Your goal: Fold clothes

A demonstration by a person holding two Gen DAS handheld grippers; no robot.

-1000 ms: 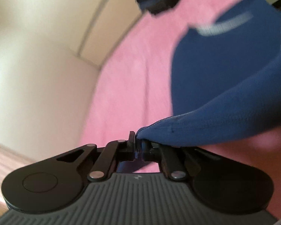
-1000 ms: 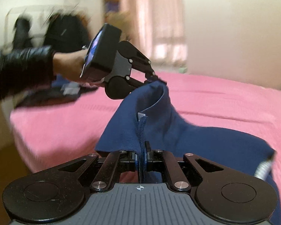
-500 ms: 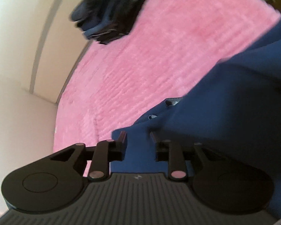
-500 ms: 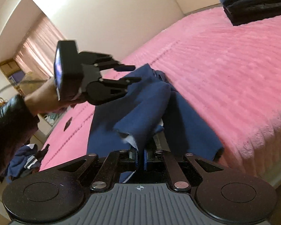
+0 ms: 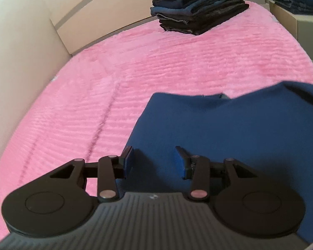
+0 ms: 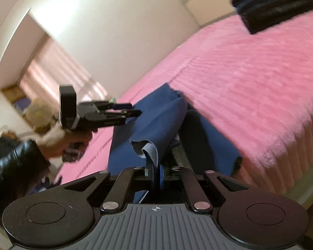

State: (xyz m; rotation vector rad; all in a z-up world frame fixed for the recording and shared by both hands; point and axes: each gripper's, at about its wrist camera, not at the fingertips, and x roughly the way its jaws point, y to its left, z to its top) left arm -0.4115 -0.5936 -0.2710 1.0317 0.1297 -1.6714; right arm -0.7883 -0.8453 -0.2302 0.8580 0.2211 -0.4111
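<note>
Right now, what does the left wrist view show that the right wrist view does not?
Only the left wrist view: the left tool open from behind, and a second clothes pile on a box. Only the right wrist view: the right tool shut on the blue garment, a hand, a curtained window. Both: garment, pink bedcover, dark folded stack.

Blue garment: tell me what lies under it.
The blue garment lies on the pink blanket, which shows all around it. The covered blanket cannot be seen. The right gripper lifts one edge.
</note>
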